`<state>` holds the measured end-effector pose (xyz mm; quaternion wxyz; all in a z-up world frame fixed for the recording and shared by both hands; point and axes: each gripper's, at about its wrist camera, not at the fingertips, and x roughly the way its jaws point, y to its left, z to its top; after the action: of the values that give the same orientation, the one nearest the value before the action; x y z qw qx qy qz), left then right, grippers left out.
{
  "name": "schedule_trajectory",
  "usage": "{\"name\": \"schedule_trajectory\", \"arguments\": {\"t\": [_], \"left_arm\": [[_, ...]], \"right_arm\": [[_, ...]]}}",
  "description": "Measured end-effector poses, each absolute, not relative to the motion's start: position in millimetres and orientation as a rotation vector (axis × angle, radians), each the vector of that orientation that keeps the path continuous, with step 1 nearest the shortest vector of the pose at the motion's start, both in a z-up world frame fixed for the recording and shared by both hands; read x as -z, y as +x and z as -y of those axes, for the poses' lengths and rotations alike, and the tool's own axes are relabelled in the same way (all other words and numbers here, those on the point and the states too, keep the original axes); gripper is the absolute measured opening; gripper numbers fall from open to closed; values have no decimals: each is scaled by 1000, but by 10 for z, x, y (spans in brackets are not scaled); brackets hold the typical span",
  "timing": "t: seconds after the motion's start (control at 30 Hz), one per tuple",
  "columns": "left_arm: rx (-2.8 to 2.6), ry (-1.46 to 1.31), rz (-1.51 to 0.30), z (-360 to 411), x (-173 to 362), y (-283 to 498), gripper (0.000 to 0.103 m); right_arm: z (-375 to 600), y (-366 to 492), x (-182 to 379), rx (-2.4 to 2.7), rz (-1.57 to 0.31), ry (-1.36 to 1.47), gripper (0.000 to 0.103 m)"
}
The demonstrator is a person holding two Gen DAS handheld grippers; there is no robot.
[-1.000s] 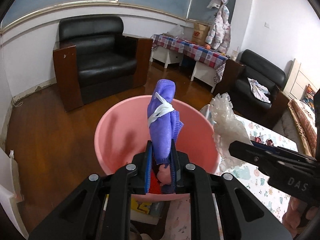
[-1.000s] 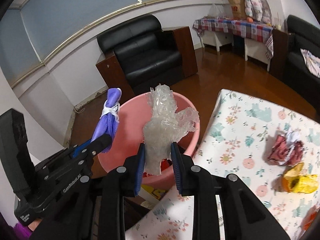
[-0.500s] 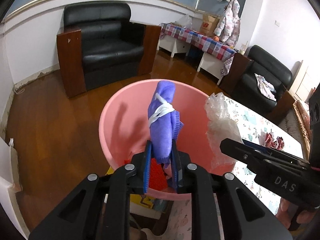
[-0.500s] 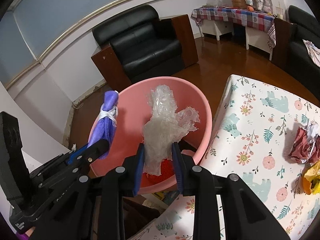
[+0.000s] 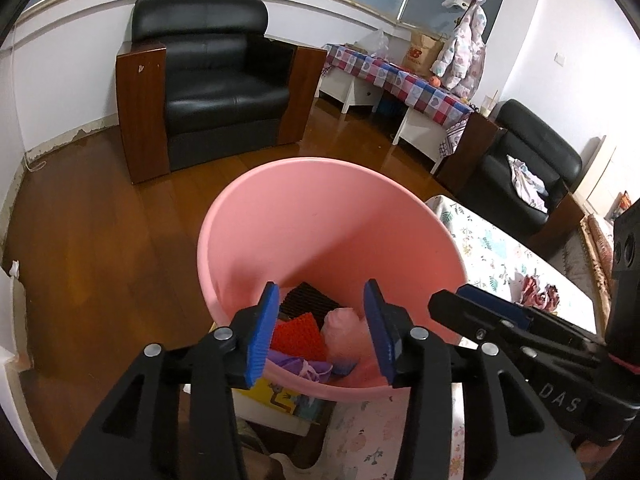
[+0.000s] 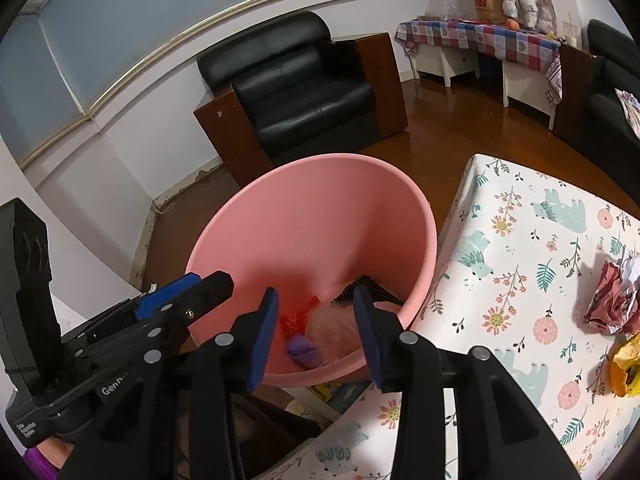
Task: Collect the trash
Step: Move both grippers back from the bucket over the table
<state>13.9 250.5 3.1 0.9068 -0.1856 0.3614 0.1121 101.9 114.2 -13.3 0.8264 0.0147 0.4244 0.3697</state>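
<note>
A pink bin (image 5: pixel 320 216) stands on the floor beside the table; it also shows in the right wrist view (image 6: pixel 312 224). My left gripper (image 5: pixel 322 330) is open and empty over its near rim. My right gripper (image 6: pixel 316 334) is open and empty over the same rim, beside the left one. In the bin lie the purple mask (image 6: pixel 304 352), also seen in the left wrist view (image 5: pixel 304 366), the clear plastic wrap (image 6: pixel 334 330), a red piece (image 5: pixel 298 334) and a black piece (image 5: pixel 308 300).
The table with a floral cloth (image 6: pixel 520 264) is to the right, holding crumpled red-and-white paper (image 6: pixel 612 300) and a yellow-orange wrapper (image 6: pixel 626 368). A black armchair (image 5: pixel 212 76) stands beyond the bin on the wood floor. A checked-cloth side table (image 5: pixel 400 80) is at the back.
Both grippers opened. The purple mask left the left gripper and the clear plastic wrap left the right gripper; both now lie in the bin. Both grippers moved closer over the bin.
</note>
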Motion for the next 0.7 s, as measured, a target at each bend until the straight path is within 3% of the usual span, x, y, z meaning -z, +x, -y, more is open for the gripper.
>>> {"name": "schedule_trajectory", "arguments": {"t": [0.2, 0.7], "left_arm": [[-216, -416, -722, -2503, -81, 102, 51], [-206, -301, -701, -2014, -256, -30, 51]], "right_arm": [[-1041, 869, 98, -789, -877, 27, 40], [-362, 271, -124, -737, -739, -33, 42]]}}
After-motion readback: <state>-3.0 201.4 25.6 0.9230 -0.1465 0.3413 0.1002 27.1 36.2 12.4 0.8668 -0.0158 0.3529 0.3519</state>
